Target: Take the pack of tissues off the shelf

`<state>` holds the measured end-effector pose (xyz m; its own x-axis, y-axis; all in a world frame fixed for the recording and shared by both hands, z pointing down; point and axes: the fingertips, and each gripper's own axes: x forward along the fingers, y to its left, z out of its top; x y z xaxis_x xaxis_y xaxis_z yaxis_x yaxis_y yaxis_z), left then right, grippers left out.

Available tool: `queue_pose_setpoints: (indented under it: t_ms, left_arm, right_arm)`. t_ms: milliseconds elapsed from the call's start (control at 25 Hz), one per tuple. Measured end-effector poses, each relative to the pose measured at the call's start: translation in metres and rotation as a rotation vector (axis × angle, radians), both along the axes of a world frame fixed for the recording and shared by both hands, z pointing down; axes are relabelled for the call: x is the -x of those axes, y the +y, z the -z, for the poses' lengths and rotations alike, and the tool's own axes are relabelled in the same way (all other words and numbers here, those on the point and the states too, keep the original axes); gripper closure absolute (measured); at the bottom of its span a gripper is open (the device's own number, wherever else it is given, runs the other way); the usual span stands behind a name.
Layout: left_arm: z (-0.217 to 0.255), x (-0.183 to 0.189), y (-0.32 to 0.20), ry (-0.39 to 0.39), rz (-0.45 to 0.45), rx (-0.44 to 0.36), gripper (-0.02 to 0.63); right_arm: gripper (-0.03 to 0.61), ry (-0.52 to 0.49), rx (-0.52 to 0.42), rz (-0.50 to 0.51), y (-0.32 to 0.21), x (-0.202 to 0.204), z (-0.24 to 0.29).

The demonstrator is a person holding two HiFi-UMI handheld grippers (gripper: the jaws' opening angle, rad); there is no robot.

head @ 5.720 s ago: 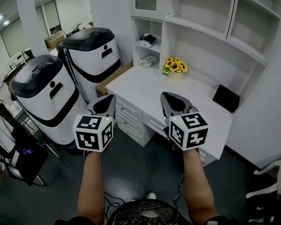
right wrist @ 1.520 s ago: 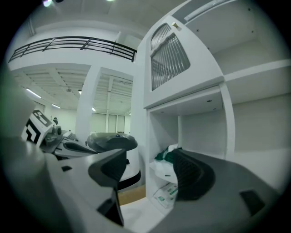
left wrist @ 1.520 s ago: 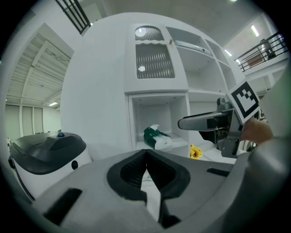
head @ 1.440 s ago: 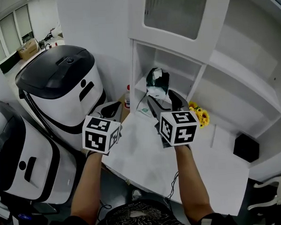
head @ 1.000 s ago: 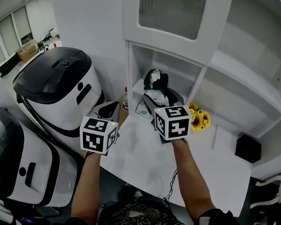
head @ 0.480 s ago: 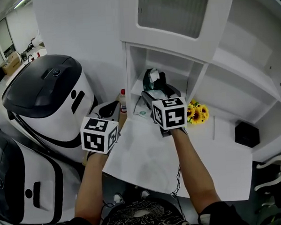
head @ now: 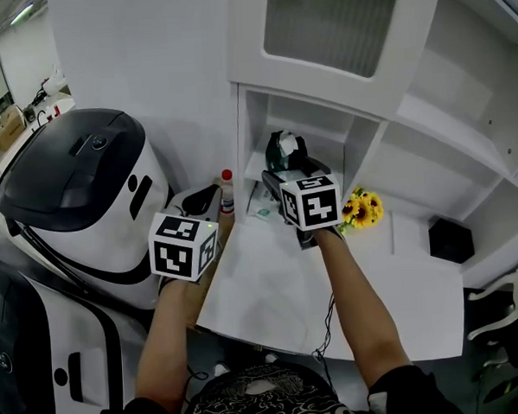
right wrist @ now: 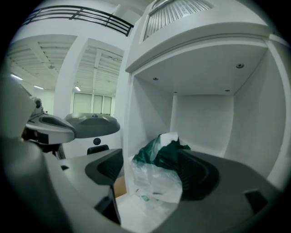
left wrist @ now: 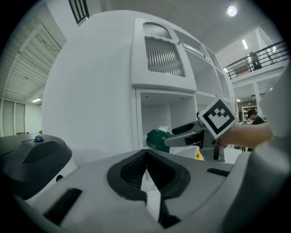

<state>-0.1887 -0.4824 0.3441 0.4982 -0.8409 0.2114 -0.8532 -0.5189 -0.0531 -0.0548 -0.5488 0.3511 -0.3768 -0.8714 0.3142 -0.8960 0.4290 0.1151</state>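
White desk (head: 272, 296) spreads below both forearms, bare in its near part. Closest in, the left hand-held gripper (head: 198, 196) hangs over the desk's left edge, clenched on nothing, its jaws meeting. It is well clear of the work. A bottle (head: 227, 190) with a red cap stands just past it.

Further in, the right hand-held gripper (head: 292, 170) reaches into the lowest cubby of the shelf (right wrist: 204, 123). Its jaws stand wide apart and have not closed on anything. The pack of tissues (right wrist: 163, 152), green with a pale tuft on top, sits on that shelf between them, the right jaw close against its side. I cannot tell if that jaw touches it. Clear plastic shows under the green, and it may be the pack's own wrap or a separate thing lower down.

Sunflowers (head: 360, 209) stand on the desk to the right of the cubby.

My judgement is that the grasp is the step in hand, and the task is barely begun. The pack looks soft, so a shallow close could catch only the tuft or the loose wrap and pull that free while the pack stays put. A squeeze near one end could tip it off the ledge onto the desk. The cubby is narrow, so a crooked pull could knock a jaw against its wall.
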Motion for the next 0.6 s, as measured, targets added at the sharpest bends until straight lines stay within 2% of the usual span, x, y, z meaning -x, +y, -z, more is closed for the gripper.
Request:
queue_pose_setpoints:
  t_ms: [80,360,600]
  left_arm:
    - [0.001,-0.001,-0.002,0.002,-0.011,-0.001,0.606]
    - [-0.005,0.0,-0.005,-0.005,-0.036,0.008,0.606]
    - [-0.006,0.003,-0.004,-0.011,-0.034,0.01,0.606]
  right_arm:
    - [0.21,0.008,0.009,-0.016,-0.002,-0.002,-0.003]
    - [0.288,0.027,0.044,-0.043,-0.004,-0.005,-0.013]
    - [0.313,0.023,0.053,-0.041,-0.003,-0.003,-0.016]
